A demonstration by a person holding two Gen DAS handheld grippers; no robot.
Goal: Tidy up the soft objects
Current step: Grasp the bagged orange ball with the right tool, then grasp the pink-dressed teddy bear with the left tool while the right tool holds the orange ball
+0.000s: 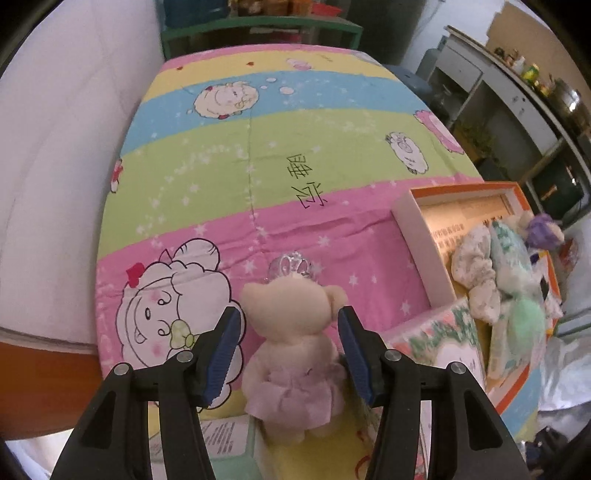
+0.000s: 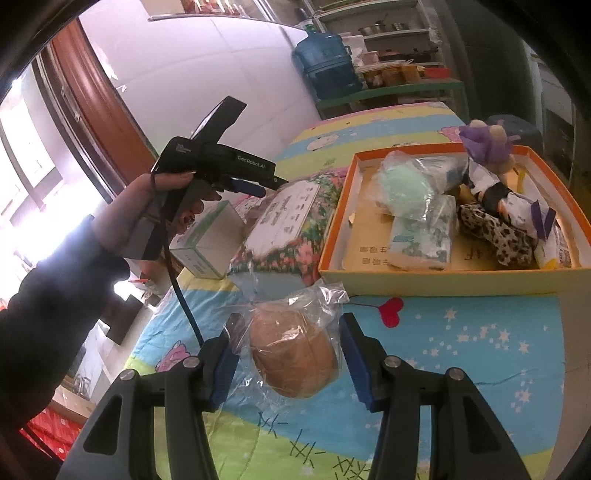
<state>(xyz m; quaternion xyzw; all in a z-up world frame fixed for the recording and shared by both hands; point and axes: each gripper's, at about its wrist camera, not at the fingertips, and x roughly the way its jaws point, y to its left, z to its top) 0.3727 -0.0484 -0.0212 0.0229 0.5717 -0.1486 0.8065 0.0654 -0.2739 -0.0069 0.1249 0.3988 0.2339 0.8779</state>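
Home w/ kitchen area: cartoon bedsheet (image 1: 258, 166) on table, water jug (image 2: 327, 62), shelves w/ pots (image 2: 384, 27).

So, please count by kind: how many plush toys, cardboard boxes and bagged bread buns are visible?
Plush toys: 2 (beige plush bear in a lilac dress, purple-haired plush doll)
Cardboard boxes: 2 (orange-rimmed open cardboard box, small green-and-white carton)
Bagged bread buns: 1 (brown bun in a clear plastic bag)
Total: 5
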